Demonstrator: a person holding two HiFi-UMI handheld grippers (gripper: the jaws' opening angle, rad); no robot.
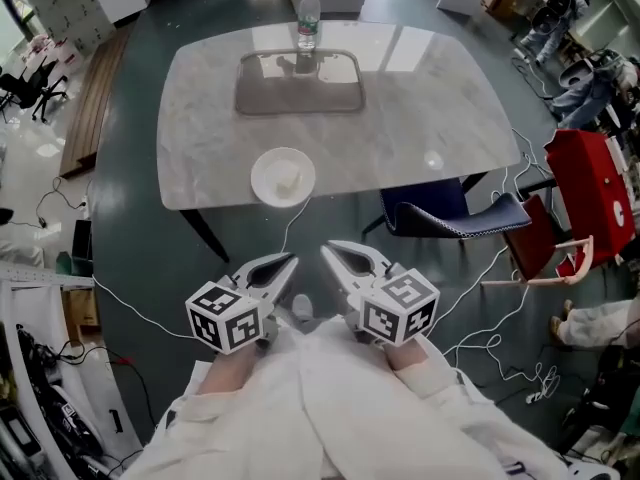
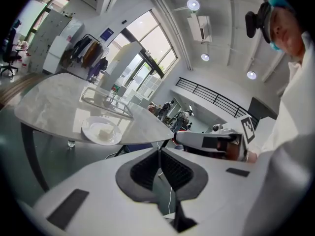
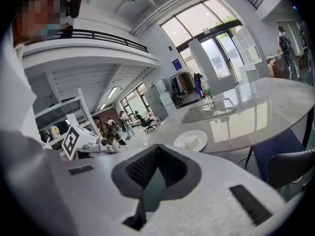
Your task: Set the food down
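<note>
1. Head view: we count two grippers low in the frame, just ahead of the person's white sleeves [image 1: 330, 408]. The left gripper [image 1: 287, 264] and the right gripper [image 1: 331, 253] each have their jaws pressed together and carry nothing. Both hang over the floor, short of the marble table [image 1: 420, 108]. One white plate [image 1: 262, 171] sits at the table's near edge, with one pale piece of food [image 1: 289, 180] on it. At top centre lies one tray [image 1: 250, 100], and one water bottle [image 1: 307, 28] stands upright on its far side. One blue chair [image 1: 440, 218] sits at the table's lower right.

2. Left gripper view: the left gripper [image 2: 158, 152] has its ribbed pads meeting, with nothing between them. The plate [image 2: 88, 127] with the food [image 2: 105, 132] lies at middle left, well apart from the tips. The right gripper [image 2: 179, 137] juts in from the right. Ceiling lamps [image 2: 193, 4] show here, not in the head view.

3. Right gripper view: the right gripper [image 3: 157, 149] is likewise closed and empty. The plate [image 3: 182, 142] and food [image 3: 195, 141] sit right of centre, with the tray [image 3: 212, 113] and bottle [image 3: 206, 90] beyond. Tall windows [image 3: 206, 38], which the head view misses, fill the upper right.
</note>
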